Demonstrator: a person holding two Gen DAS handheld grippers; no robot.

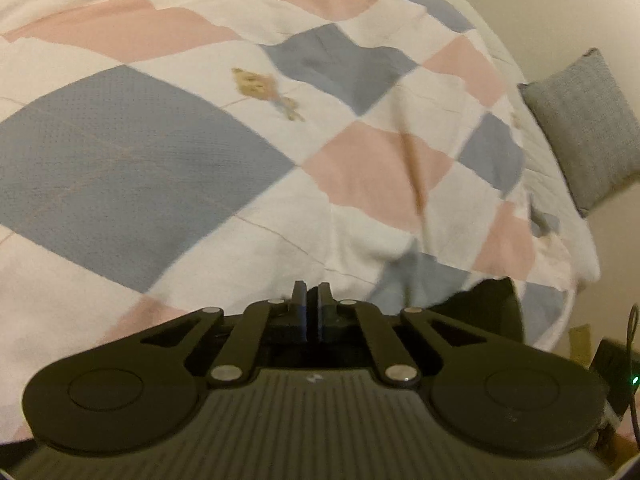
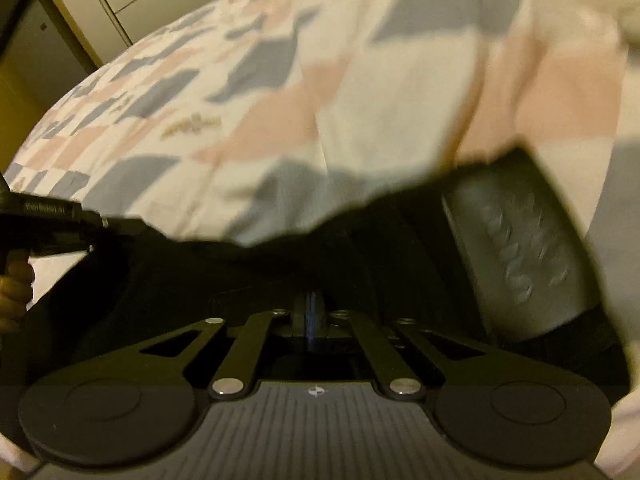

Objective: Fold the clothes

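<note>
Both grippers tilt down over the checked bedspread (image 1: 280, 184).
Left gripper (image 1: 311, 300) pressed together, empty; right gripper (image 2: 310, 312) nearly closed against the black garment (image 2: 280, 264), grip unclear.

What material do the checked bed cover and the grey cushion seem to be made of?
Checked bed cover: probably woven cotton, matte; a fine dotted weave and soft creases show. Grey cushion: likely a coarse woven fabric, matte; its surface looks grainy and speckled.

Blurred white lettering on left gripper (image 2: 48, 216) body, illegible; no other text readable.
</note>
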